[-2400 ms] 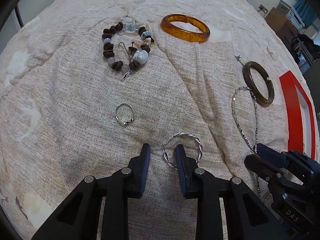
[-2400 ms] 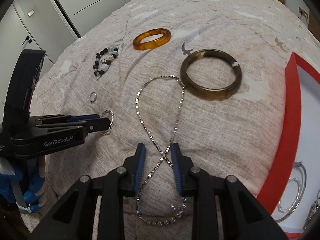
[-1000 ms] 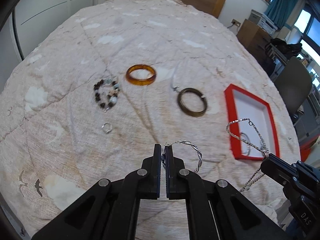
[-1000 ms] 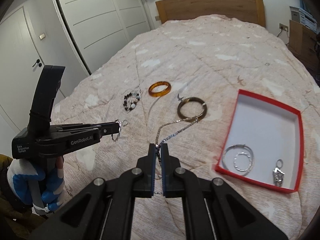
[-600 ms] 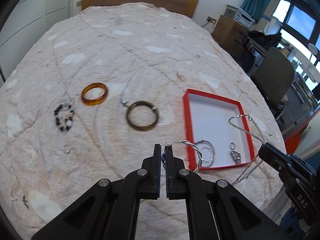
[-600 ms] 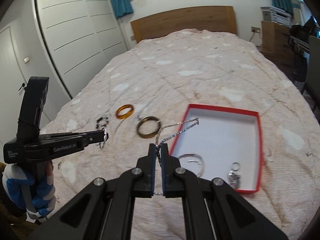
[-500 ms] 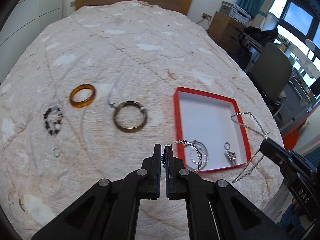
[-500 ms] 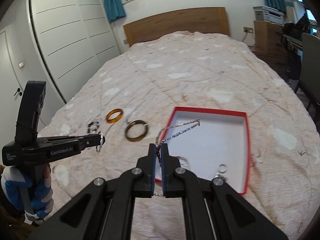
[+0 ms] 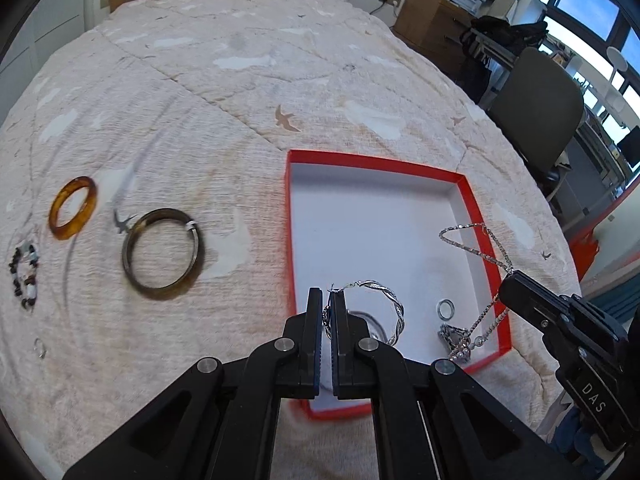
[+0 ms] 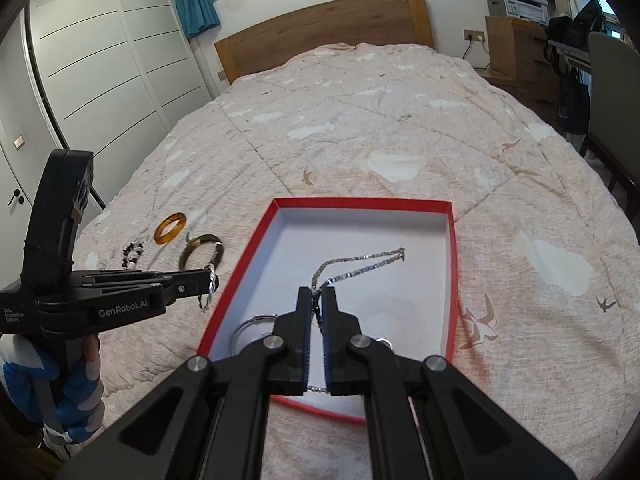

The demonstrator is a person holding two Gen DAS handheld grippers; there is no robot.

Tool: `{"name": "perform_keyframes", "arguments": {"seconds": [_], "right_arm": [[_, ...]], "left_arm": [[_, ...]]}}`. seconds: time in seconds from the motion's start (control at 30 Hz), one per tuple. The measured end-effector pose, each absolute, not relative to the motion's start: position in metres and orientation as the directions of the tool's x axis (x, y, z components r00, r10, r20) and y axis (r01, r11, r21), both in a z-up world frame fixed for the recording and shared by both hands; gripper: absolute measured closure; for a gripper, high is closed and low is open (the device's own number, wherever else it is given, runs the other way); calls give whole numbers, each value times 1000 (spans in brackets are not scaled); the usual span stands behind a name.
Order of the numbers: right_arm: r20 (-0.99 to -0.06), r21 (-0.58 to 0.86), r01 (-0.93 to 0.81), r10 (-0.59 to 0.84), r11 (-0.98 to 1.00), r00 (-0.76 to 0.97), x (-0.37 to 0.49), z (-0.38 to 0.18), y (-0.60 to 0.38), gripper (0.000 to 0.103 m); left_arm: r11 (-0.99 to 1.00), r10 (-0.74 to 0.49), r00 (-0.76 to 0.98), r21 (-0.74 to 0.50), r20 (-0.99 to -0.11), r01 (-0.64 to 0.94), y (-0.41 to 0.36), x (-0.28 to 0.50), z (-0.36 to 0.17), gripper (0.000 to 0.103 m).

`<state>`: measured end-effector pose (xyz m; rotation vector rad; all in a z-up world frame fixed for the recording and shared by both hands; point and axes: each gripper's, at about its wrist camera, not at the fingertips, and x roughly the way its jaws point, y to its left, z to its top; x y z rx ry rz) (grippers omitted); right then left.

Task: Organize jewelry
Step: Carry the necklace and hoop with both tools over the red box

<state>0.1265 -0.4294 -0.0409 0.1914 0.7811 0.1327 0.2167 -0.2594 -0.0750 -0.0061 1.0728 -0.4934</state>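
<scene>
1. Jewelry is split between my two grippers, a red box [image 9: 480, 216] and the bedspread [image 9: 240, 80]
2. My left gripper [image 9: 329, 312] is clamped on a twisted silver hoop [image 9: 394, 310]; the jaws pinch its left edge and the rest of the hoop sticks out to the right, in the air over the near left part of the box
3. My right gripper [image 10: 317, 300] is closed on a silver chain [image 10: 360, 262]; a doubled loop of it stands out ahead of the fingertips above the white floor of the box, and a short bit shows below the jaws
4. From the left wrist camera I see the chain's lower end with its small stones [image 9: 466, 350] hanging down near the right rim of the box
5. Inside the box lie a small ring [image 9: 446, 309], a little silver piece [image 9: 450, 334] just beside it, and a thin hoop [image 10: 250, 326] near the left wall, partly hidden by my fingers
6. Left of the box, on the bedspread, lie a dark bangle [image 9: 163, 253] and an amber bangle [image 9: 73, 207], near each other but apart
7. Further left sit a beaded bracelet [image 9: 25, 276] and a tiny ring [image 9: 40, 347], both blurred at the edge of my view
8. A hand in a blue and white glove [image 10: 60, 376] holds the left gripper's handle
9. A grey chair [image 9: 536, 112] stands beside the bed
</scene>
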Motion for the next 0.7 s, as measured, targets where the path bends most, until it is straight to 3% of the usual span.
{"name": "perform_keyframes", "arguments": {"seconds": [0.7], "right_arm": [[-787,201,-15,171,979,593,172,-109,-451,99]], "left_arm": [[892,-343,350,-186,-872,412,-298,243,-125,99]]}}
